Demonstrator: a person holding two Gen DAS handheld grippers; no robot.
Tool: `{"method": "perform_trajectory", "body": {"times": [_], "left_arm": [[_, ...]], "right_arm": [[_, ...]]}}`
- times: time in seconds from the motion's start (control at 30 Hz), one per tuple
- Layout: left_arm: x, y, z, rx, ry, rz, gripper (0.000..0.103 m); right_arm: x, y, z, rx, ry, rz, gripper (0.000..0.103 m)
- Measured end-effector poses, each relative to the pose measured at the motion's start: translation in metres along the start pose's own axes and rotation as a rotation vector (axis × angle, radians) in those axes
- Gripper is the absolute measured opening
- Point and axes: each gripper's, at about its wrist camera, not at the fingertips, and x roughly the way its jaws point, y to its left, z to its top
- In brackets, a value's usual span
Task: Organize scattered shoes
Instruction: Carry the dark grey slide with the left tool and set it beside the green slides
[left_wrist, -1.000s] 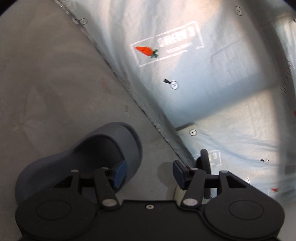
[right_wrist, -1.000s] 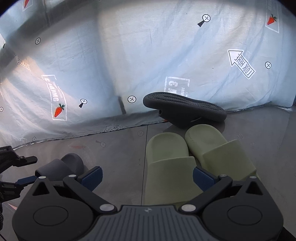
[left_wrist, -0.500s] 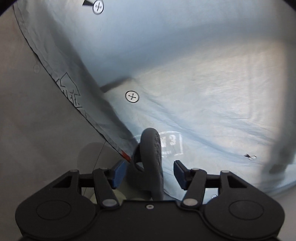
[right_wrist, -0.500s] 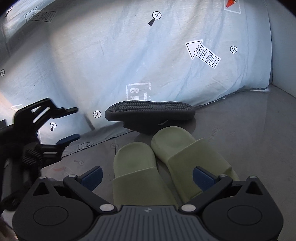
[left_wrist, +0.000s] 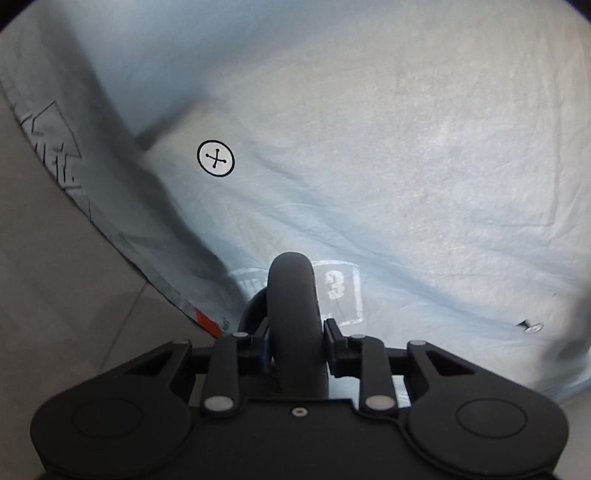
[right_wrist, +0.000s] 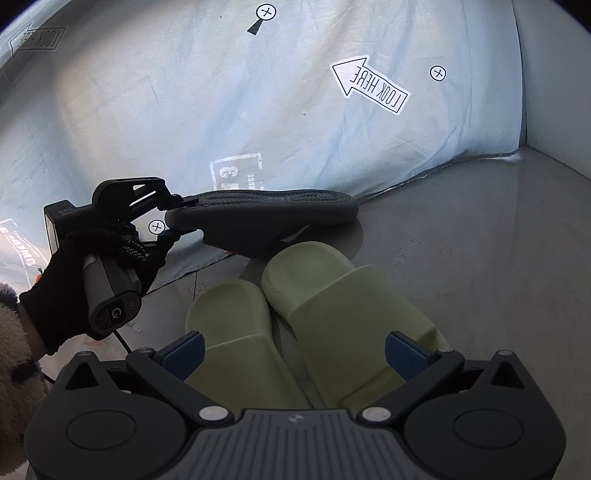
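Note:
A dark grey slipper (right_wrist: 266, 218) lies sole-up, tilted against the blue sheet just behind a pair of green slippers (right_wrist: 236, 325) (right_wrist: 340, 295) set side by side on the floor. My left gripper (right_wrist: 181, 218), held by a black-gloved hand (right_wrist: 92, 258), has one end of the grey slipper between its jaws, which are closing. In the left wrist view the slipper's rounded edge (left_wrist: 291, 295) stands upright between the fingers of the left gripper (left_wrist: 295, 347), and both pads touch its sides. My right gripper (right_wrist: 295, 350) hovers open over the near ends of the green pair, holding nothing.
A pale blue sheet (right_wrist: 221, 92) printed with arrows and cross marks hangs down to the grey floor (right_wrist: 480, 277) behind the shoes. A white wall (right_wrist: 554, 74) closes the right side. Bare floor lies to the right of the green pair.
The left gripper left a grey slipper on the floor, swung over to the sole-up dark slipper and narrowed its jaws around its end. The right gripper drew a little closer over the green pair.

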Motion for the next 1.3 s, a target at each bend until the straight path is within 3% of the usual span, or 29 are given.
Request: {"method": "perform_trajectory", "body": {"times": [0.13,0.5,0.7,0.87,1.07,1.17,1.3], "left_arm": [[-0.043,-0.021,-0.002,0.039,-0.048,-0.034,0.024],[-0.236,-0.039,0.023,0.158,-0.258,0.037,0.024],[-0.324,-0.022,0.008,0.177,-0.267,0.081,0.025],[-0.402,0.002,-0.030,0.177,-0.263,0.162,0.025],[-0.448,0.013,-0.051,0.221,-0.368,0.281,0.024],[-0.449,0.010,-0.047,0.224,-0.394,0.334,0.024],[-0.426,-0.003,-0.043,0.248,-0.389,0.340,0.026]], "right_arm": [[-0.009,0.005,0.005,-0.011,-0.016,0.015,0.103],[-0.065,0.020,0.012,-0.032,-0.117,0.064,0.103],[-0.090,0.034,0.004,-0.044,-0.123,0.102,0.103],[-0.114,0.047,-0.005,-0.078,-0.136,0.140,0.103],[-0.131,0.055,-0.018,-0.089,-0.123,0.178,0.103],[-0.134,0.059,-0.022,-0.102,-0.112,0.192,0.103],[-0.137,0.061,-0.022,-0.115,-0.115,0.201,0.103]]}}
